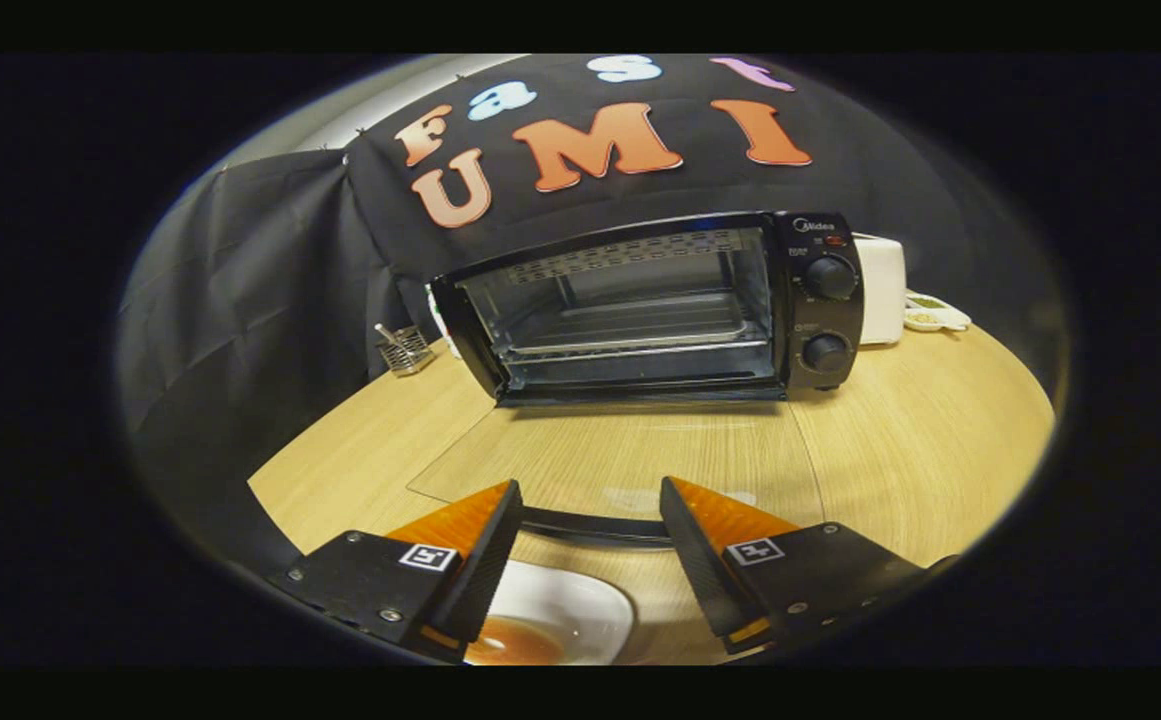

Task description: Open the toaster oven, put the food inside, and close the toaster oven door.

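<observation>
A black toaster oven stands on a wooden table, its glass door folded down flat toward the gripper. Inside the oven, 1 wire rack sits bare. The gripper hovers in front of the oven, fingers spread apart, holding nothing. Below them, nearer than the oven door, a white dish holds something brownish, partly hidden by 1 finger. Left of the oven sits a small wire basket; right of it, a white appliance and small dishes, hard to make out.
</observation>
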The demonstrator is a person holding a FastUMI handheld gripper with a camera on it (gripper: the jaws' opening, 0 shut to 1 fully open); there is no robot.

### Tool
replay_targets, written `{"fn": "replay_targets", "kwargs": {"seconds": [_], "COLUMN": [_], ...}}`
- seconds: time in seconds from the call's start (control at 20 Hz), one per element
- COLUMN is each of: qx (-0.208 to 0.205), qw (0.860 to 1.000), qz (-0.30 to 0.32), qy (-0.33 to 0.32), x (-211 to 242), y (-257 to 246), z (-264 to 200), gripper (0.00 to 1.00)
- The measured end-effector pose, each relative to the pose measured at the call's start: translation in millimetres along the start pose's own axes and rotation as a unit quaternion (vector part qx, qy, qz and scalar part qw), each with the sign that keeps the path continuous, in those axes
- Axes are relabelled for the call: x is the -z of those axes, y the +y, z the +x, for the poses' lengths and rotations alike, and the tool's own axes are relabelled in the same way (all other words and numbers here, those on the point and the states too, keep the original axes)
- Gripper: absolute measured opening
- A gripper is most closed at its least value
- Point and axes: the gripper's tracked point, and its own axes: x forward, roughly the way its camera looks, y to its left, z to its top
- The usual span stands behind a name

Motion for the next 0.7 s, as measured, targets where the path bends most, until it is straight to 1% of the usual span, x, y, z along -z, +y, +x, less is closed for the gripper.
{"fn": "replay_targets", "kwargs": {"seconds": [0.2,0.4,0.5,0.7], "qx": [0.0,-0.013,-0.035,-0.099], "qw": [1.0,0.999,0.998,0.991], "qz": [-0.008,-0.014,-0.039,-0.088], "qy": [-0.014,-0.03,-0.045,-0.018], "x": [-3,-8,-11,18], "y": [-1,5,16,42], "z": [-7,-29,-44,-68], "gripper": [0.83,0.84,0.84,0.84]}}
